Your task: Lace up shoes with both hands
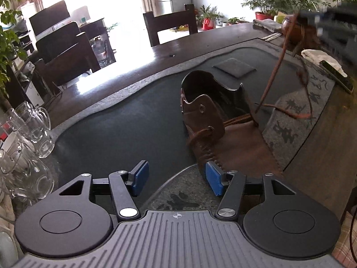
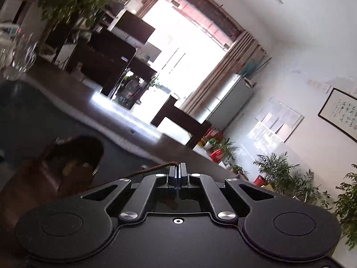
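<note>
Brown leather is filling my left view: the shoe (image 1: 207,120) is sitting on the dark stone tray (image 1: 125,120), toe towards me and ankle opening facing away. I am holding the right gripper (image 2: 177,174) fully closed on the brown lace (image 2: 154,168), which is running taut from the eyelets up to the blurred tool at the top right of the left view, I judge so that the slack comes out before the next crossing. The left gripper (image 1: 177,177) is hovering about half open over the toe, with nothing between its blue pads (image 1: 140,177), probably waiting to steady the shoe or take the loose end.
</note>
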